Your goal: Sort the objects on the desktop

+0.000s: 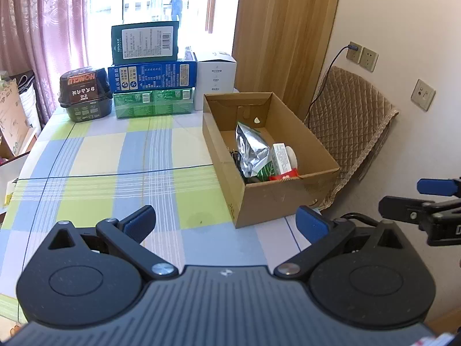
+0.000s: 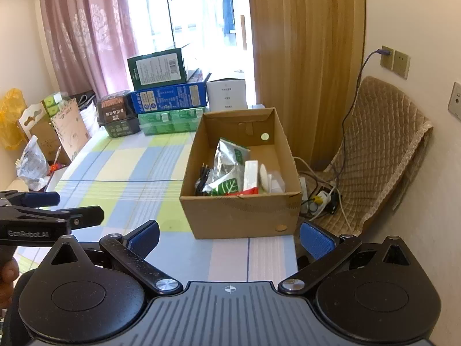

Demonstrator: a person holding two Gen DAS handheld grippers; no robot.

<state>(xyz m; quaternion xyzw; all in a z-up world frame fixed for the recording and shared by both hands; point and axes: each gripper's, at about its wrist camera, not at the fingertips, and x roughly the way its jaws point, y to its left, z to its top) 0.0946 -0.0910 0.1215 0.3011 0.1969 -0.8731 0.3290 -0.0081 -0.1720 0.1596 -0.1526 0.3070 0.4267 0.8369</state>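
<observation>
Both sets of tongs spread wide and holding nothing: left tongs [image 1: 226,225] hovering over the near part of the surface [image 1: 115,155], right tongs [image 2: 229,240] just beside them, poised over the near right corner, facing the cardboard box [image 2: 239,216].

Looks close to finished. Open cardboard box standing at the right edge of the checked surface, already filled: a crumpled silver foil pouch [image 2: 227,158] leaning against the left side, a white carton [image 2: 250,174] upright beside it, a round white item [image 2: 263,174] to its right, a green leaf-print packet [image 2: 226,186] and something red at the near wall, a dark bundle of cable [image 2: 203,180] tucked into the near left corner. Exact contents below these hidden.

Broad middle of the surface bare apart from the checked cloth; no loose object lying between the tongs and the box. At the far edge, against the window, a neat stack: dark green box [image 1: 145,41] on top of a blue box [image 1: 152,76], over green packs [image 1: 152,103], with a black lidded tub [image 1: 85,95] to the left and a white box [image 1: 216,80] to the right. Probably stored there rather than waiting to be sorted, though impossible to say for certain.

Remaining work, if any: perhaps a last check, or something out of view below the cameras. Nothing visibly left to collect within reach.
</observation>
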